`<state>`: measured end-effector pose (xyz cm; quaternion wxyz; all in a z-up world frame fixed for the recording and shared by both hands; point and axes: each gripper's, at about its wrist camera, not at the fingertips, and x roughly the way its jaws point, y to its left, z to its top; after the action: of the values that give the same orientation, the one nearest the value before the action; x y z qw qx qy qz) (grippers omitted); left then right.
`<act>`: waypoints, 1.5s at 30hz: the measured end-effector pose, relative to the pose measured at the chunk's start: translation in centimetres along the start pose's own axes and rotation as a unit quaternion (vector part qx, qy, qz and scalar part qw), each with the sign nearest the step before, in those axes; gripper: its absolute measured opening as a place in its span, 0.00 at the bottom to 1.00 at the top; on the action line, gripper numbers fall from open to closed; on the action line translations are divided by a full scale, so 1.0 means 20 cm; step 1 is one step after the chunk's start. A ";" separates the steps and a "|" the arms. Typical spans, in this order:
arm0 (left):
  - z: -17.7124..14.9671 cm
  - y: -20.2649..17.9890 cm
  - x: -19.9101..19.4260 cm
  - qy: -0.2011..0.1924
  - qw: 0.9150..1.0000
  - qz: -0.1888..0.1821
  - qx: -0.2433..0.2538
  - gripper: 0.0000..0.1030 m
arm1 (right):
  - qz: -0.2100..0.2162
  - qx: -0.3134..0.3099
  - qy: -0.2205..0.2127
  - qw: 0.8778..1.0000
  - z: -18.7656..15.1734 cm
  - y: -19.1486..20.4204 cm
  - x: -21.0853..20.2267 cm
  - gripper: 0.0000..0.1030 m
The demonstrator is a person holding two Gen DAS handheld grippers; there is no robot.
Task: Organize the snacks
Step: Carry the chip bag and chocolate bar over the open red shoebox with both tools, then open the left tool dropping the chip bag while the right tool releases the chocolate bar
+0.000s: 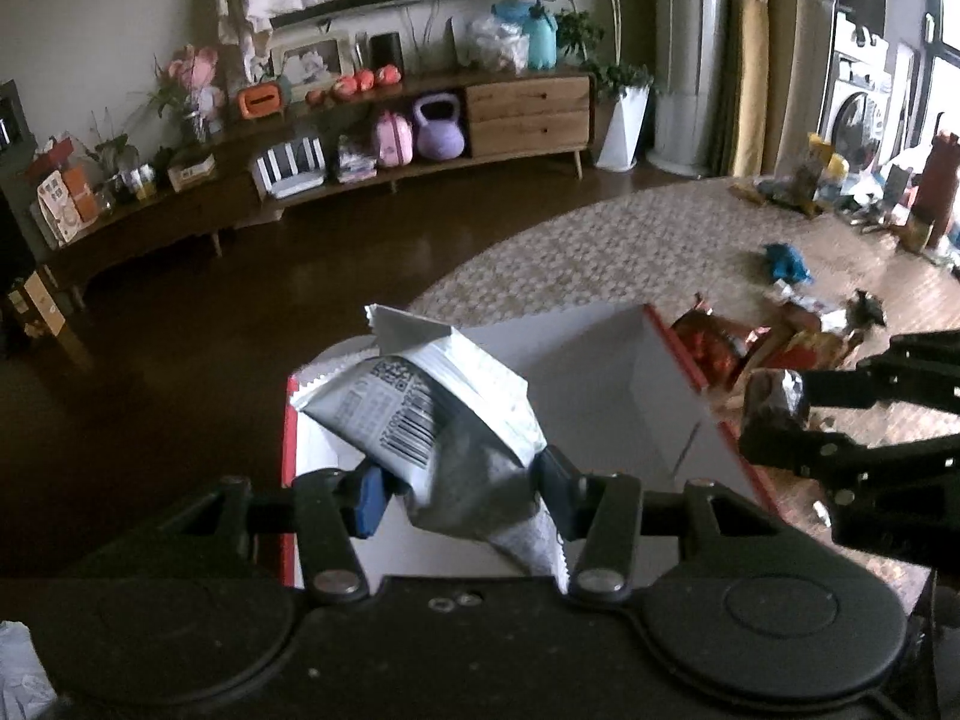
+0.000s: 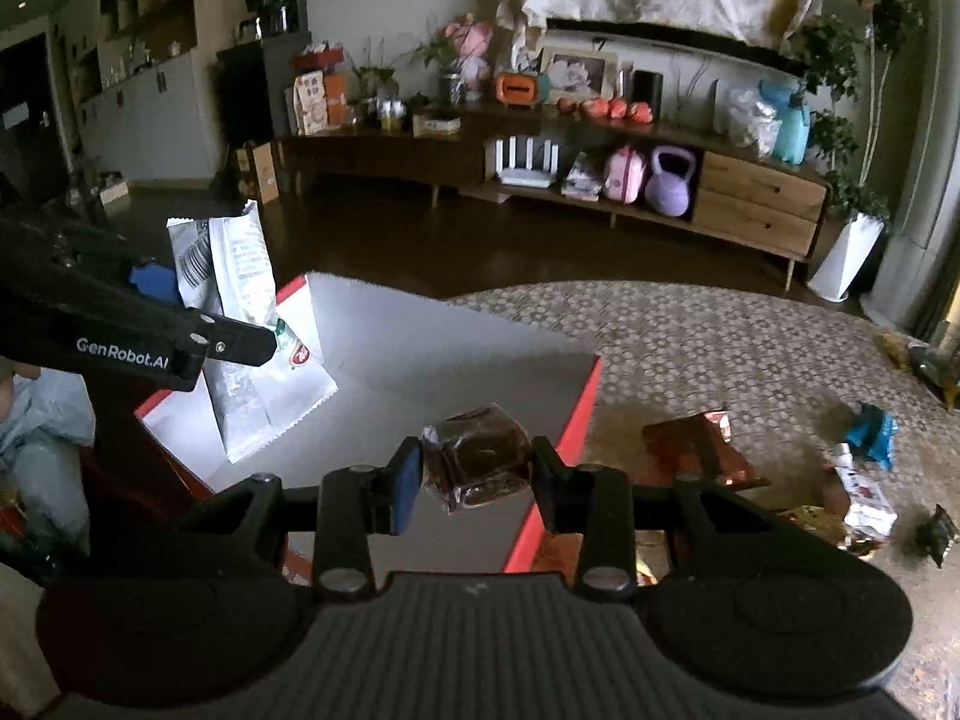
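Note:
My left gripper (image 1: 459,489) is shut on a white snack bag (image 1: 444,414) with a barcode, held over the open red-edged white box (image 1: 600,360). From the right wrist view the same white bag (image 2: 240,300) hangs over the box's left side, pinched by the left gripper (image 2: 204,324). My right gripper (image 2: 471,477) is shut on a small brown wrapped snack (image 2: 480,459) above the box's (image 2: 450,348) near right part. In the left wrist view that gripper (image 1: 774,414) and its brown snack (image 1: 771,399) sit just right of the box.
Several loose snack packets (image 2: 702,444) lie on the patterned rug (image 2: 690,336) right of the box, among them a white one (image 2: 864,498) and a blue one (image 2: 873,429). A long wooden sideboard (image 2: 630,180) stands along the far wall across dark floor. A person's light clothing (image 2: 36,438) shows at left.

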<state>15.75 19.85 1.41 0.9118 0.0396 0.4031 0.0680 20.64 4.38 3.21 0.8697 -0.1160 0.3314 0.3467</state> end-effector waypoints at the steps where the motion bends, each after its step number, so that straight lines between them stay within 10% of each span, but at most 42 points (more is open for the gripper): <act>1: -0.01 0.01 0.02 0.005 1.000 0.001 0.000 0.48 | 0.000 0.001 0.004 1.000 0.00 0.01 0.02 0.36; 29: -0.20 0.01 0.32 0.093 0.995 0.007 0.038 0.53 | -0.005 -0.010 0.071 0.997 -0.12 0.07 0.27 0.37; 39: -0.20 0.00 0.26 0.071 0.997 0.019 0.031 0.78 | -0.001 -0.002 0.063 0.998 -0.12 0.07 0.21 0.38; 45: -0.20 -0.01 0.19 0.056 0.998 0.028 0.030 0.88 | 0.001 0.005 0.044 0.999 -0.11 0.06 0.13 0.55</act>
<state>15.26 20.28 -4.09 0.8838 0.0744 0.4544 0.0833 20.00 5.67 -0.13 0.8544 -0.1270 0.3712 0.3406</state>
